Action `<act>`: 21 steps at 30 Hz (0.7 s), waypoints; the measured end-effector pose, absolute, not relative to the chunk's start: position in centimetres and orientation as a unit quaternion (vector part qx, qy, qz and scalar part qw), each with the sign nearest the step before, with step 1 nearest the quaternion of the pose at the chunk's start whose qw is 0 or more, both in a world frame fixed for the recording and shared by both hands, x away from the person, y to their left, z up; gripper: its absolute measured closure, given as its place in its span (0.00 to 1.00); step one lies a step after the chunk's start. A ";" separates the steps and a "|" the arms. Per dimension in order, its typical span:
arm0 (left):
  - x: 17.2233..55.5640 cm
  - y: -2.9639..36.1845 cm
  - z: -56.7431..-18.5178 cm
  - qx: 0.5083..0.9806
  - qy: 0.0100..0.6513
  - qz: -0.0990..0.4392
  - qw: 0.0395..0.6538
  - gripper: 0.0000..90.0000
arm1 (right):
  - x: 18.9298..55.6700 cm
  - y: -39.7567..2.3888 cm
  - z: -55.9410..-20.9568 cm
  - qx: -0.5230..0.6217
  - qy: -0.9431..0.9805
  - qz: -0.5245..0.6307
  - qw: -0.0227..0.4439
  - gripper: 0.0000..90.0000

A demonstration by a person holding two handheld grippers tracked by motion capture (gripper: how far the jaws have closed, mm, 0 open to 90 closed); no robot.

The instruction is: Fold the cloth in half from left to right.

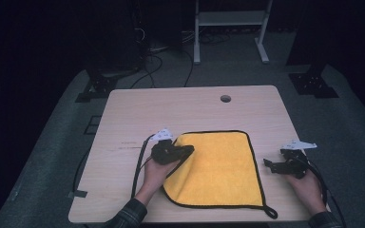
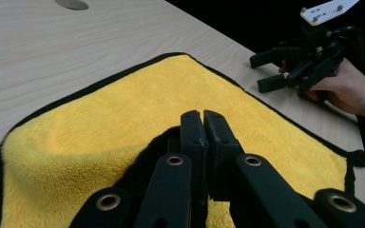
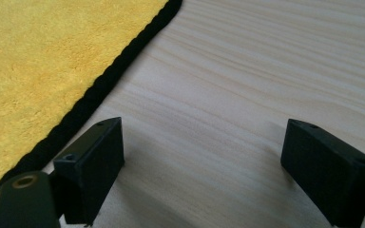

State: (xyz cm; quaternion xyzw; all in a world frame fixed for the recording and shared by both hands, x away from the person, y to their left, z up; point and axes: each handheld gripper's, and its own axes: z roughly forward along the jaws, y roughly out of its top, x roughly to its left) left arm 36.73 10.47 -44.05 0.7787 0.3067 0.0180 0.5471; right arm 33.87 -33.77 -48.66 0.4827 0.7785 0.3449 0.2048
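Note:
A yellow cloth [image 1: 218,171] with black trim lies on the pale wooden table [image 1: 171,104]. My left gripper [image 1: 189,150] sits at the cloth's left edge, and that edge is lifted and drawn in over the rest. In the left gripper view its jaws [image 2: 203,118] are pressed together over the yellow cloth [image 2: 123,109], with the black trim pinched under them. My right gripper [image 1: 268,165] rests just off the cloth's right edge with its jaws apart. In the right gripper view it [image 3: 202,156] has bare wood between its fingers, and the cloth [image 3: 38,61] lies to the left.
A round cable hole [image 1: 225,98] sits near the table's far edge. The cloth's hanging loop [image 1: 271,213] lies at the near right corner. A cable [image 1: 140,161] trails from the left gripper across the table's left part. A white shelf frame [image 1: 230,28] stands on the floor beyond.

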 end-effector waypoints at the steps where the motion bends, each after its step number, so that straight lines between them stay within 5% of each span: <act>1: 36.8 10.0 -44.1 0.780 0.303 0.015 0.546 0.97 | 33.9 -33.8 -48.7 0.483 0.778 0.345 0.205 0.15; 21: 38.1 3.6 -44.2 0.783 0.274 -0.015 0.559 0.97 | 33.9 -33.8 -48.7 0.482 0.779 0.345 0.204 0.15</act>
